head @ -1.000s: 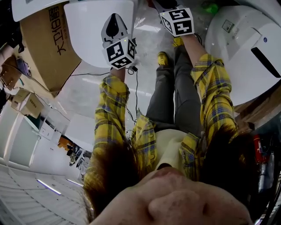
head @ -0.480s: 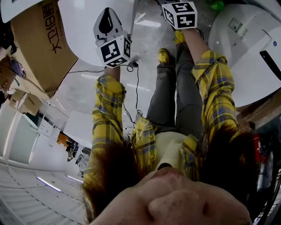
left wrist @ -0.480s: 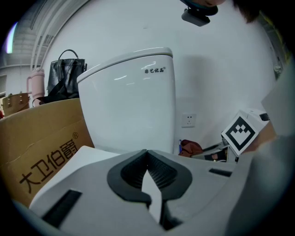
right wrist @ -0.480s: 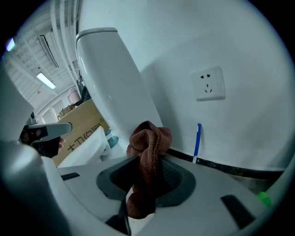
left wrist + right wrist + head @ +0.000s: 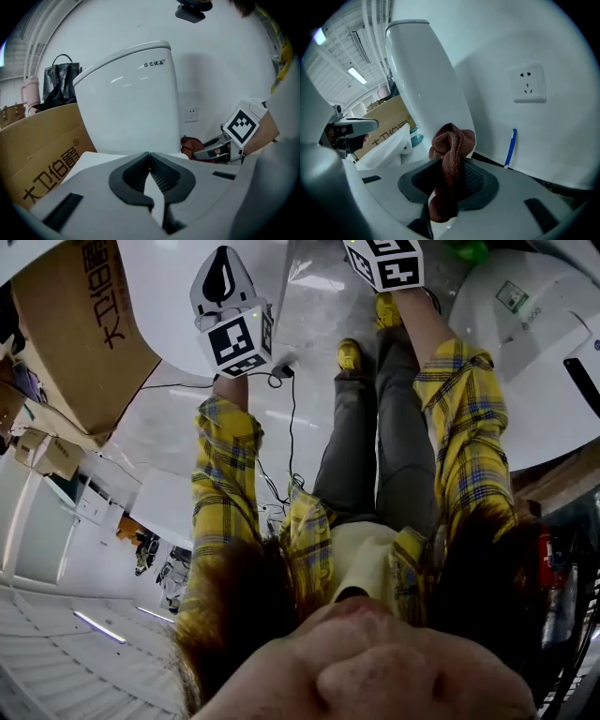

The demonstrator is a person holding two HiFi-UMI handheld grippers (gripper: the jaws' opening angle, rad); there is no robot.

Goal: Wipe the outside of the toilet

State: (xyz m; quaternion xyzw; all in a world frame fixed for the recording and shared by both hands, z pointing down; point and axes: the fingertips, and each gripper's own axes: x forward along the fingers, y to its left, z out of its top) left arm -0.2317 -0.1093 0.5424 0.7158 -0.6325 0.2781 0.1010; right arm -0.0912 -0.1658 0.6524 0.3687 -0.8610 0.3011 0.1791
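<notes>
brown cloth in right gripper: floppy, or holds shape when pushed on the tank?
Likely floppy: the cloth bunches in folds above the right gripper and droops below its jaws. Probably light, a pinch alone carries it. Its nubby weave looks grippy, so it should mould to the toilet tank, not skid.

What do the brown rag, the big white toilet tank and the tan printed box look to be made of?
The brown rag looks like soft terry or microfibre: fuzzy, folding, drooping. The white toilet tank seems glazed ceramic: glossy, streaked reflections. The tan printed box is matte cardboard, probably.
</notes>
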